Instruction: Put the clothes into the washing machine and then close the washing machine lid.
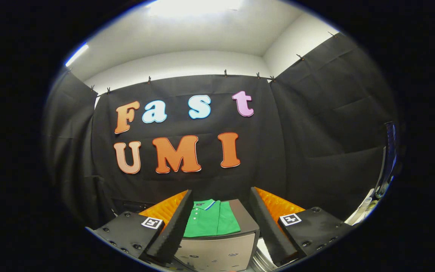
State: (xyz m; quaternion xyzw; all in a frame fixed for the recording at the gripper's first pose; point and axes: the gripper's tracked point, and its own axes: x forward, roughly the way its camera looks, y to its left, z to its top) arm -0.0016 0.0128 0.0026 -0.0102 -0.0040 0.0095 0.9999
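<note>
A folded green polo shirt (210, 221) with a blue-and-white collar lies flat on top of a grey box-shaped washing machine (246, 221). The machine's pale front panel (217, 251) faces me, just below the shirt. My gripper (221, 226) is open, its two fingers spread wide to either side of the shirt and holding nothing. The shirt sits between the fingers and a little ahead of them. I cannot see the machine's lid or opening as a separate part.
The black cloth booth wall (315, 143) stands close behind the machine and wraps round both sides. At the right, past the right finger, some pale items (366, 206) sit beside a dark upright edge (389, 158).
</note>
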